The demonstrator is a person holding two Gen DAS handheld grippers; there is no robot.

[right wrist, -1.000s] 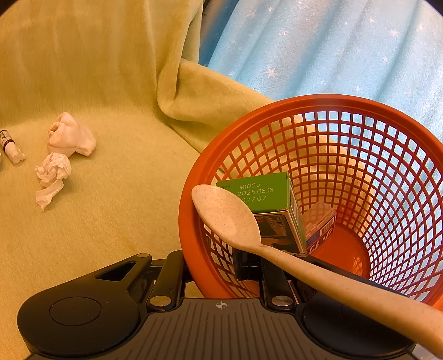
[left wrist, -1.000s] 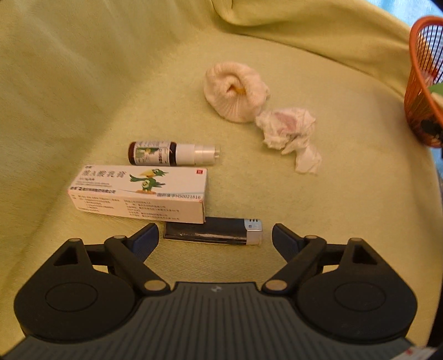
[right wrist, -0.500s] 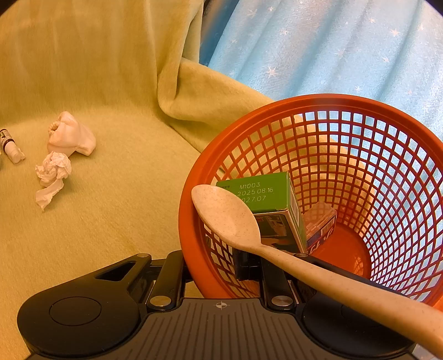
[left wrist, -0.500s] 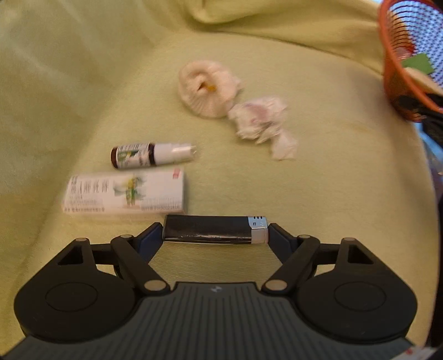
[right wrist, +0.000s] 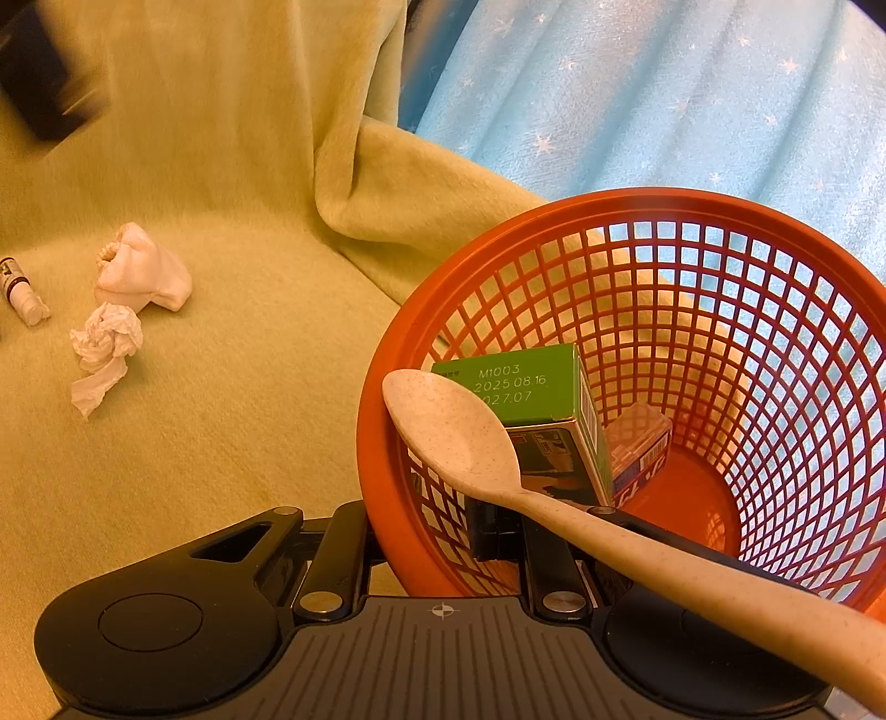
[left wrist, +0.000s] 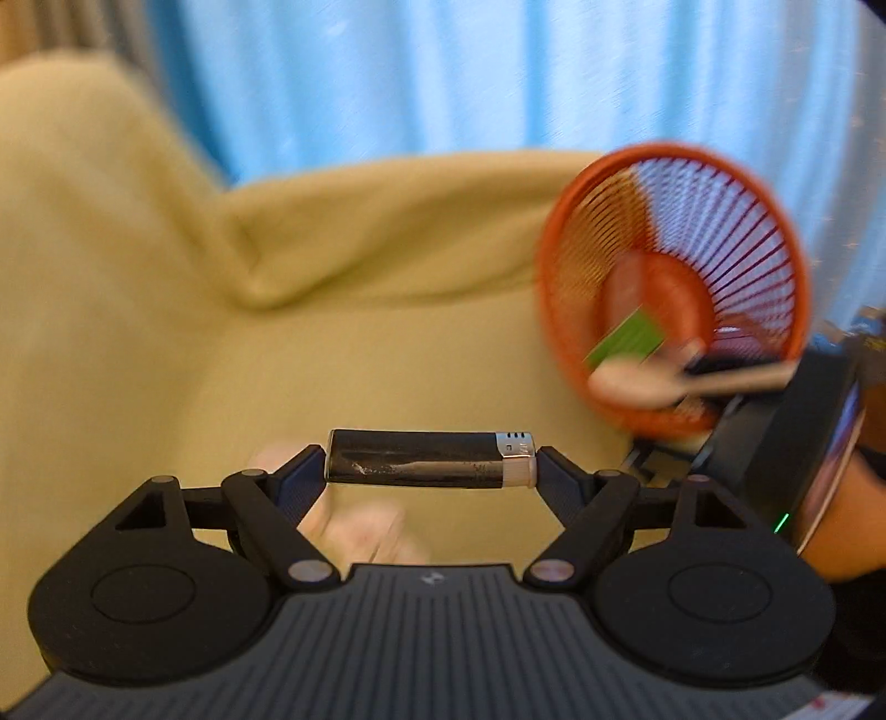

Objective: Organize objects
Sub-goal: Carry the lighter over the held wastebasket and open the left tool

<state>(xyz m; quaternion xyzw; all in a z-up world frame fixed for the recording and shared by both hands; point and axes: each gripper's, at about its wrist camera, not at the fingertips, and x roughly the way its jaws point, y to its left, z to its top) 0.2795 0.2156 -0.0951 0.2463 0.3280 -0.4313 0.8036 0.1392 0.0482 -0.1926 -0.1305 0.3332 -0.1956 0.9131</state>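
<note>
A plush yellow-green blanket covers the seat and rises into a draped backrest, with a thick fold bulging forward from the backrest. Behind the blanket hangs a pale blue curtain dotted with small white stars, lit from behind. At the curtain's left edge in the left wrist view, a grey-striped strip shows, blurred.

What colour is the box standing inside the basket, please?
Green on top, with pale printed date codes; the box shows best in the right wrist view, inside the orange basket.
</note>
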